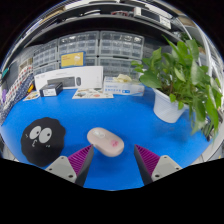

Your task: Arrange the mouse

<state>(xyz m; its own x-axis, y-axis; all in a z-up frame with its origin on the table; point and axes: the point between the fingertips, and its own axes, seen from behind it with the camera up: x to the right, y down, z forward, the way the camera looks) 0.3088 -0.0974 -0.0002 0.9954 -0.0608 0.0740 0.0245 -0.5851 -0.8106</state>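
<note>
Gripper view: jaws of the gripper (pixel 112 165) spread, holding nothing; pink mouse (pixel 105 142) lies just ahead on the blue table (pixel 150 125), aligned for pickup.

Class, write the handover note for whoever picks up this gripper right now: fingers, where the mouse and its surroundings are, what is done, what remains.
Gripper: open, holding nothing, fingers low over the blue table.
Mouse: pale pink, lying on the table just ahead of the fingers, nearer the left one, untouched.
Black round mat with cartoon eyes: left of the mouse, beside the left finger.
Potted plant: beyond the right finger.
Done: approach only.
Left: close on the mouse and arrange it, probably onto the black mat.
</note>
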